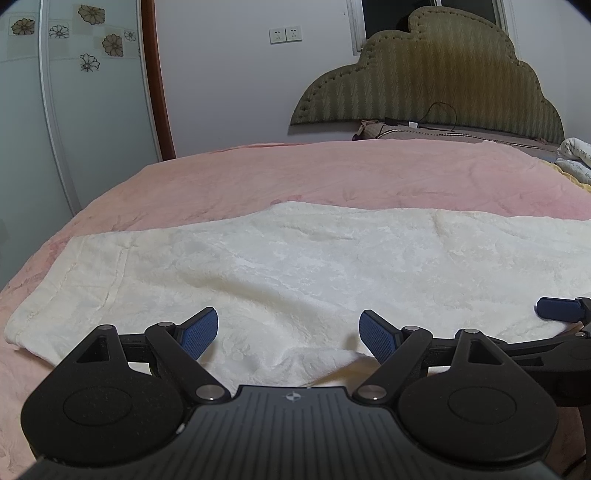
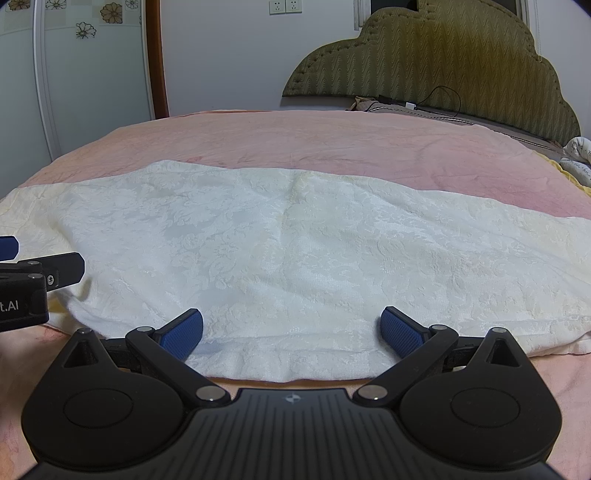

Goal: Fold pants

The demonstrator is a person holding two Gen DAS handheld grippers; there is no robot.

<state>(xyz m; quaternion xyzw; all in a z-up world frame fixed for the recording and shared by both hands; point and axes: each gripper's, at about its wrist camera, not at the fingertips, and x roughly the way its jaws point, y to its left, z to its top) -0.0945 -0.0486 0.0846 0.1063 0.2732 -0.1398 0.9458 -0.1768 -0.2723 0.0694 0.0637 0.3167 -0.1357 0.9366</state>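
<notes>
White fluffy pants (image 1: 295,266) lie spread flat across the pink bed (image 1: 295,173), running left to right; they also fill the middle of the right wrist view (image 2: 295,258). My left gripper (image 1: 288,332) is open and empty, low over the near edge of the pants where the cloth bunches slightly. My right gripper (image 2: 291,332) is open and empty over the near hem. The right gripper's blue fingertip (image 1: 557,309) shows at the right edge of the left wrist view; the left gripper's body (image 2: 40,280) shows at the left edge of the right wrist view.
An olive padded headboard (image 1: 436,77) stands at the far right with a black cable (image 1: 439,114) and bedding (image 1: 576,158) below it. A wardrobe with flower decals (image 1: 74,74) stands at the left. Wall sockets (image 1: 285,35) are on the back wall.
</notes>
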